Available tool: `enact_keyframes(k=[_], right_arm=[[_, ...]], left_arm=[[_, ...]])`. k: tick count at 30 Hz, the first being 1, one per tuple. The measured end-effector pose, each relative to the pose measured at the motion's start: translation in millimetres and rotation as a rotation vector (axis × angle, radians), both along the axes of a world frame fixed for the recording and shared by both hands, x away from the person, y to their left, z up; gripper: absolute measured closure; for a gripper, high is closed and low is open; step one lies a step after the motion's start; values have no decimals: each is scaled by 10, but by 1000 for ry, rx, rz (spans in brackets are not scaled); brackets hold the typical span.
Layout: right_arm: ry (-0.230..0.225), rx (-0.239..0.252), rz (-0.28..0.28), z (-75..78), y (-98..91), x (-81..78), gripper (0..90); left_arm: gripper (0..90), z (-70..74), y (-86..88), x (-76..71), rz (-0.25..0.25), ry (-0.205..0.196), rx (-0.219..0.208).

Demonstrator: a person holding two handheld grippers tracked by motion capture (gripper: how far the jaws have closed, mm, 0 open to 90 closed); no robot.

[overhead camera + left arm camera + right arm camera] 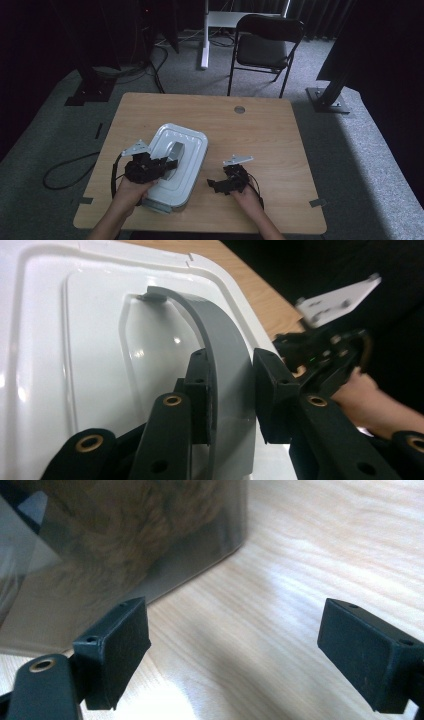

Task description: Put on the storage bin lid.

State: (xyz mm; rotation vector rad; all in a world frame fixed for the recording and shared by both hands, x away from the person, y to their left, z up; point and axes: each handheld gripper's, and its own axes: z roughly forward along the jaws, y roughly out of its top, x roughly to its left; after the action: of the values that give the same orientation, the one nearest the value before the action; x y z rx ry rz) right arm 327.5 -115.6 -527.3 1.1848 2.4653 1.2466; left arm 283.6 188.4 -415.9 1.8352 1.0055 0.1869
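Handle (225, 355) betw left gripper (231, 390) jaws, clamped.

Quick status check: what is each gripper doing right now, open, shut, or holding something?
Left gripper: shut on the grey handle of the white box lid.
Right gripper: open, holding nothing, over the wooden table beside the box.

bare tabletop (260, 135) right of box (192, 137): free | box's grey handle (176, 150): blocks low passes over lid

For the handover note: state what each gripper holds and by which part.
Left gripper is shut on the grey handle of the white lid. Right gripper is open, holding nothing.
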Motion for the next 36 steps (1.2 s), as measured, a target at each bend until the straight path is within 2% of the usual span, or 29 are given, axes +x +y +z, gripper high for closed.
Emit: enact_keyframes(k=[1,7,9,10,14,17,19,20,21,26,30,33,34,35,36], right_arm=[[-6,11,-11,24,-42,10,124],[1,27,-31,29,-114,34,124],[3,30,-32,26,-120,37,124],[5,30,-32,21,-125,40,124],[9,33,-33,19,-123,42,124],[9,34,-31,17,-118,38,124],[10,37,-32,14,-116,32,124],[11,37,-31,10,-116,32,124],[11,35,-30,6,-117,33,124],[12,39,-30,11,-116,31,124],[16,39,-29,13,-114,37,124],[11,42,-25,24,-119,35,124],[10,42,-26,28,-123,36,124],[9,44,-28,33,-130,37,124],[7,47,-28,38,-136,39,124]], left_arm=[[704,-4,-7,-9,3,-15,28],[701,-54,30,78,-27,29,16],[701,-54,30,78,-27,29,16],[704,-78,24,104,-43,41,9],[704,-100,1,111,-60,41,23],[702,-112,-33,107,-63,31,71],[700,-133,-108,90,-61,30,142],[695,-132,-140,76,-56,16,171],[693,-129,-143,80,-56,16,177],[687,-122,-144,76,-60,8,181],[675,-105,-112,74,-60,4,148],[603,-81,-92,70,-67,-5,129],[591,-40,-69,65,-68,-4,95],[547,-16,-61,57,-70,-11,83],[533,6,-59,47,-68,-17,90]])
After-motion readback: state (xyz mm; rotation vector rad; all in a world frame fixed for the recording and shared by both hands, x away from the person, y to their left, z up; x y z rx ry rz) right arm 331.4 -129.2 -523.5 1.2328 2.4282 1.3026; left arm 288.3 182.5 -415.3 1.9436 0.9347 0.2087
